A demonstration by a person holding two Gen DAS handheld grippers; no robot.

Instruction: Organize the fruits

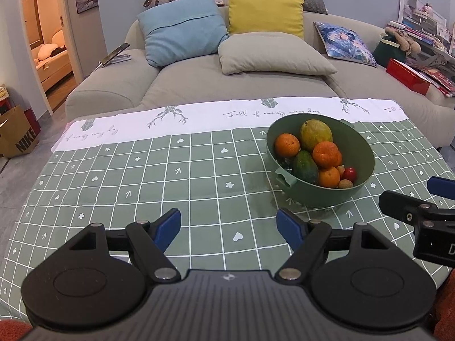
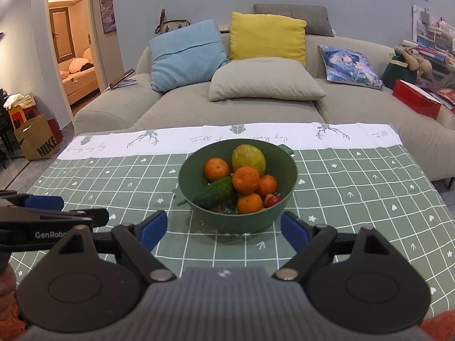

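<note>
Both wrist views look forward and downward across the green checked cloth-covered surface toward the grey fabric sofa. Shared ground — the round green plastic bowl, off right in the left view, centred and nearer in the right.

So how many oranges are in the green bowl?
4 oranges in the green bowl: one at the back left, one in the middle on top, one to its right, one at the front. More could be hidden underneath.
</note>
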